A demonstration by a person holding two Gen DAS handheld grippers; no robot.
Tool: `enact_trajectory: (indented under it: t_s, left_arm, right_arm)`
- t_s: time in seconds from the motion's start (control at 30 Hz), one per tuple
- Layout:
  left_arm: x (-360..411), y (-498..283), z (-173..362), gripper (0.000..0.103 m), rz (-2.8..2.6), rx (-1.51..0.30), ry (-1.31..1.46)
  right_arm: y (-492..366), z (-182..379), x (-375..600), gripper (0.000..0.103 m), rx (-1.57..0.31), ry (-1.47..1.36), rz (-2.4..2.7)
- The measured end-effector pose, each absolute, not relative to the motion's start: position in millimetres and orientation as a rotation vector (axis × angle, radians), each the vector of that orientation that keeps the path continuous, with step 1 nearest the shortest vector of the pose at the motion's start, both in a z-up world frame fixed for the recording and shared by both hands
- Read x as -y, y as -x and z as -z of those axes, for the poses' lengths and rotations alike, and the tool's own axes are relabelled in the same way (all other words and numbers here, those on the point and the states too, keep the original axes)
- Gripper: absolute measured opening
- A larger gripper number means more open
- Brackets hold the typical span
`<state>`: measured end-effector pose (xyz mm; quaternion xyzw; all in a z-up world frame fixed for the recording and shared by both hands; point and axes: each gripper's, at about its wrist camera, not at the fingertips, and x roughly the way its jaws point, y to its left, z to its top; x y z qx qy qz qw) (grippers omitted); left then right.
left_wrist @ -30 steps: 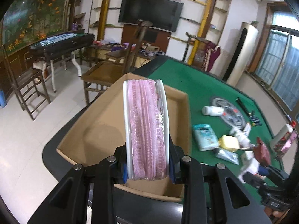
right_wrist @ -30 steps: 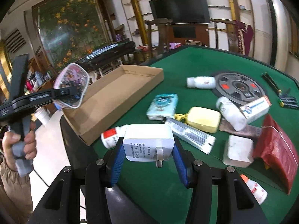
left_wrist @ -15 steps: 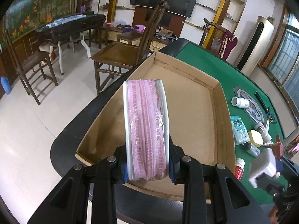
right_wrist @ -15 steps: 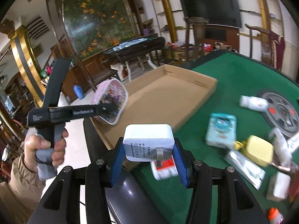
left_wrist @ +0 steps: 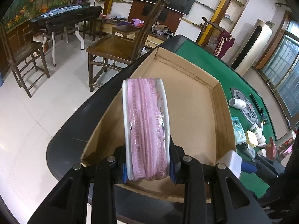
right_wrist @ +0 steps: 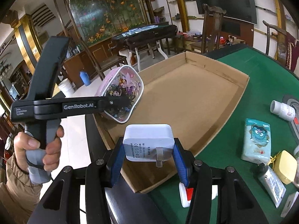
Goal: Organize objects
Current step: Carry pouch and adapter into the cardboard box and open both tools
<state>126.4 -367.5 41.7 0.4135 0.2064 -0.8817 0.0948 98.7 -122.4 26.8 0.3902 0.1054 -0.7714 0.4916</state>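
Left jaws clamp the pink pouch [left_wrist: 146,128]; right jaws clamp the white charger [right_wrist: 148,141] above the box [right_wrist: 186,100].

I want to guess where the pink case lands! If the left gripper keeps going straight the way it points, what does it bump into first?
Probably the cardboard box: the left gripper, shut on the pink case, points down at its bare floor. Depth is hard to judge.

- The pouch [left_wrist: 146,130] clamped in the left gripper [left_wrist: 146,169] has a pink zip edge, white piping and a clear face printed with cartoon girls.
- The charger [right_wrist: 148,141] between the right gripper's [right_wrist: 149,160] blue pads is plain white with grey print.
- The tray [right_wrist: 186,100] beyond both is bare brown cardboard.
- The table [right_wrist: 261,78] to the right is green felt with a black rim.
- The tissue pack [right_wrist: 257,141] there is pale teal with a cartoon face.
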Motion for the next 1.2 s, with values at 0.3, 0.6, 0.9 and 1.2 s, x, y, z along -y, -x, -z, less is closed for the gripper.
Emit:
enact_trajectory:
  t_s: [0.3, 0.6, 0.9, 1.2]
  left_arm:
    - [366.0, -130.7, -47.1, 0.032, 2.559, -0.460, -1.281]
    - [356.2, -134.2, -65.2, 0.044, 2.530, -0.318, -1.238]
    - [352.5, -150.3, -93.2, 0.045, 2.530, -0.251, -1.140]
    - [312.1, -154.2, -97.9, 0.053, 2.622, -0.247, -1.122]
  right_arm:
    - [-99.0, -18.6, 146.7, 0.054, -0.277, -0.969, 1.824]
    - [-96.7, -17.1, 162.1, 0.056, -0.200, -0.981, 1.748]
    - [-92.8, -27.4, 130.8, 0.059, -0.101, -0.949, 1.786]
    - [-87.8, -37.2, 61.0, 0.074, -0.024, -0.915, 1.937]
